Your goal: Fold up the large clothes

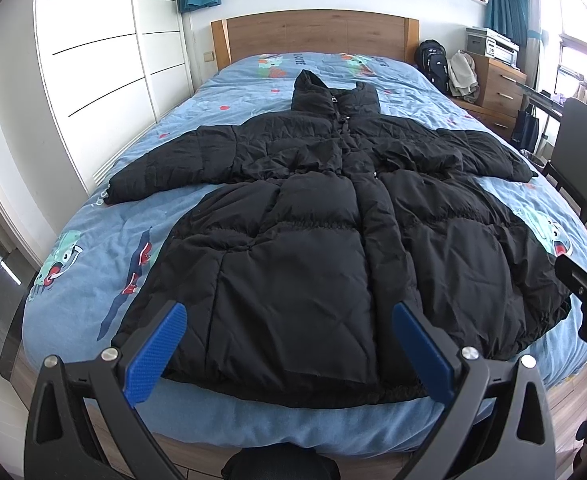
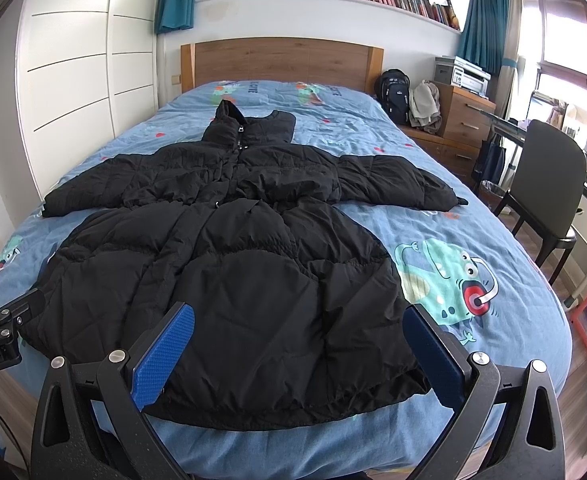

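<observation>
A long black puffer coat [image 1: 301, 216] lies flat and zipped on the bed, hood toward the headboard, both sleeves spread out sideways, hem at the foot edge. It also shows in the right wrist view [image 2: 237, 264]. My left gripper [image 1: 289, 344] is open and empty, held above the coat's hem. My right gripper [image 2: 301, 344] is open and empty, above the hem's right part. Each gripper's body shows at the edge of the other's view.
The bed has a blue cartoon-print cover [image 1: 93, 240] and a wooden headboard [image 1: 313, 32]. White wardrobe doors [image 1: 105, 52] stand left. A wooden dresser [image 2: 461, 120], a backpack [image 2: 393, 92] and a dark chair [image 2: 549, 184] stand right of the bed.
</observation>
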The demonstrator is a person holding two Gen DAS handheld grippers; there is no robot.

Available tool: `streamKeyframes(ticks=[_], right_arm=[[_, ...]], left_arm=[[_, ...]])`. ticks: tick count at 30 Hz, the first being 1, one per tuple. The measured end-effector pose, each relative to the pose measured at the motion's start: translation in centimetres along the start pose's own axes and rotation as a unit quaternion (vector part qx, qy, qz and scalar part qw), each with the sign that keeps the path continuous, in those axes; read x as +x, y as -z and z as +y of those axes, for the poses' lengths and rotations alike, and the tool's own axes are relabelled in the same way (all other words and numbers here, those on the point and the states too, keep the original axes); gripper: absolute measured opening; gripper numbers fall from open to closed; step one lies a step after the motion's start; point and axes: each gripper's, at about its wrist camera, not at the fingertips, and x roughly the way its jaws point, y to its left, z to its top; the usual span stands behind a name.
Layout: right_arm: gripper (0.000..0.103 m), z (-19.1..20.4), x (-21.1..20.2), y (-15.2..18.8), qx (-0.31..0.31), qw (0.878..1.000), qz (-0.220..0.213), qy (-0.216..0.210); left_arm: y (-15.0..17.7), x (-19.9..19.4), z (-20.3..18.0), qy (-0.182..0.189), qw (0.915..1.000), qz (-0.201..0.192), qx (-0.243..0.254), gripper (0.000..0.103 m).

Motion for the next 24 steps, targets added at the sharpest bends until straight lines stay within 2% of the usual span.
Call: streamKeyframes(ticks=[5, 9, 24], right_arm=[[0.102, 0.0, 0.0, 0.0, 0.001, 1.0, 0.0, 0.0], [0.102, -0.1, 0.0, 0.0, 0.0, 1.0, 0.001, 0.0], [0.102, -0.2, 0.0, -0.4, 0.001, 1.0, 0.0, 0.001]], left_arm=[[1.9, 0.4, 0.0, -0.002, 1.0, 0.001, 0.0, 0.103], [0.7, 0.9, -0.2, -0.002, 1.0, 0.004, 0.001, 0.103], [0.4, 0.9, 0.0, -0.002, 1.0, 0.005, -0.001, 0.103]])
